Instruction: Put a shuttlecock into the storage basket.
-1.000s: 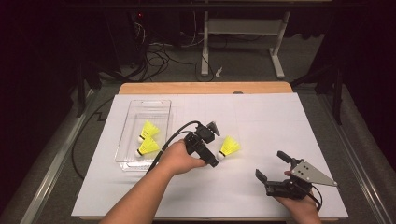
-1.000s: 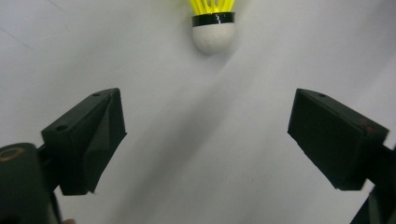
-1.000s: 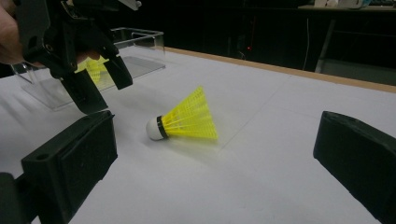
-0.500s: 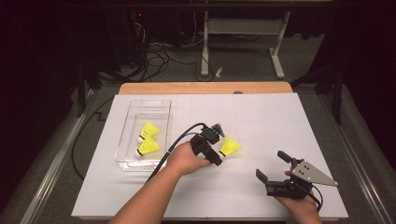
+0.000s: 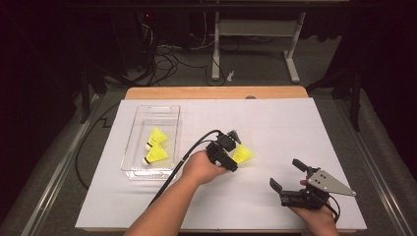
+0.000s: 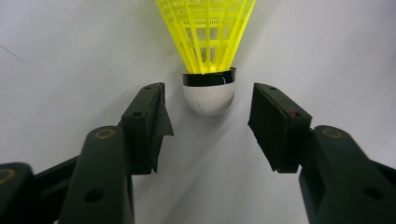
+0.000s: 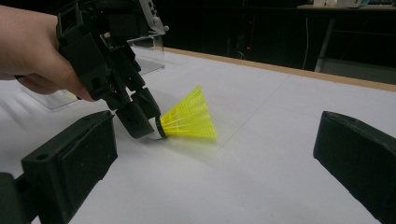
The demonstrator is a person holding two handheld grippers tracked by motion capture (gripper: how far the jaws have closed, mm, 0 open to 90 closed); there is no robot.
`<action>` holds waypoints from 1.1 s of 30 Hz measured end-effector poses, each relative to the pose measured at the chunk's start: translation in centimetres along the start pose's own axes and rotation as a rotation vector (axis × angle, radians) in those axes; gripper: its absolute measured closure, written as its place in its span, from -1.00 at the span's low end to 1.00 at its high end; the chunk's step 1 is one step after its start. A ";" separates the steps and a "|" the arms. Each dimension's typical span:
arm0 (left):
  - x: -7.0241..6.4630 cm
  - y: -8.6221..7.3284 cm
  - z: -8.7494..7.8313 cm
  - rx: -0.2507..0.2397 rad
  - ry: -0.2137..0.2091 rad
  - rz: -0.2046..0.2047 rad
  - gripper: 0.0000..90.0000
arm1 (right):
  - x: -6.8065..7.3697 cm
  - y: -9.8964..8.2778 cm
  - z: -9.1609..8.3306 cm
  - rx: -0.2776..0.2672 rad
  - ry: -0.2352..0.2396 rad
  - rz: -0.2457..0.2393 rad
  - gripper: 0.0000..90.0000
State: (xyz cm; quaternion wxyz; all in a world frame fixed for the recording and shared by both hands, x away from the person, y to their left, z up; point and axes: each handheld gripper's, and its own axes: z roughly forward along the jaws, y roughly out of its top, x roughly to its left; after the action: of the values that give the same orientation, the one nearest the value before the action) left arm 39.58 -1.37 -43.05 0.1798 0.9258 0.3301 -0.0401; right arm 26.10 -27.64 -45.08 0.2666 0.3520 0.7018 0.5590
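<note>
Since the earlier frame the left gripper (image 5: 235,150) has slid toward the loose shuttlecock (image 5: 243,154) near the middle of the table (image 5: 275,123) and come lower, and its jaws have just been closing; in the left gripper view they stand apart on either side of the white cork (image 6: 208,97), not yet touching it. The step in hand looks like the pick-up: the next move calls for closing on the cork without pushing the shuttlecock away, then lifting toward the clear tray (image 5: 171,129) by the table's left edge, where two shuttlecocks (image 5: 154,149) already lie. The path between is bare table. The right gripper (image 5: 288,176) rests near the front right corner, jaws wide apart, holding nothing.
</note>
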 end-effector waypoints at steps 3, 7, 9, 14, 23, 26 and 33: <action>0.1 0.1 0.2 0.003 -0.004 -0.009 0.09 | 0.0 0.0 0.0 -0.001 0.001 -0.002 -0.99; 0.2 0.1 0.4 -0.005 -0.010 -0.024 0.15 | 0.0 0.0 0.0 -0.001 0.002 -0.002 -0.99; 0.2 0.2 0.5 -0.006 -0.011 -0.022 0.20 | 0.0 0.0 0.0 -0.001 0.001 0.000 -0.99; 0.1 0.3 0.9 -0.008 -0.013 -0.026 0.38 | 0.0 0.0 0.0 -0.001 0.000 -0.001 -0.99; -0.4 0.1 0.5 0.005 -0.004 0.013 0.44 | -0.1 0.0 0.0 -0.001 -0.002 -0.002 -0.99; -0.5 -0.1 0.1 0.009 -0.005 0.021 0.44 | -0.1 0.0 0.1 0.000 0.001 -0.005 -0.99; -1.0 -0.5 -0.8 0.010 -0.014 0.042 0.44 | 0.1 0.0 0.1 0.004 0.001 -0.005 -0.99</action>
State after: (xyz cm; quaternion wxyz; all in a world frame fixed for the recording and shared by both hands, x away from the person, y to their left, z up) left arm 38.46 -1.27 -42.33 0.1784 0.9331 0.3091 -0.0443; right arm 26.14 -27.53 -45.14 0.2671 0.3503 0.7038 0.5573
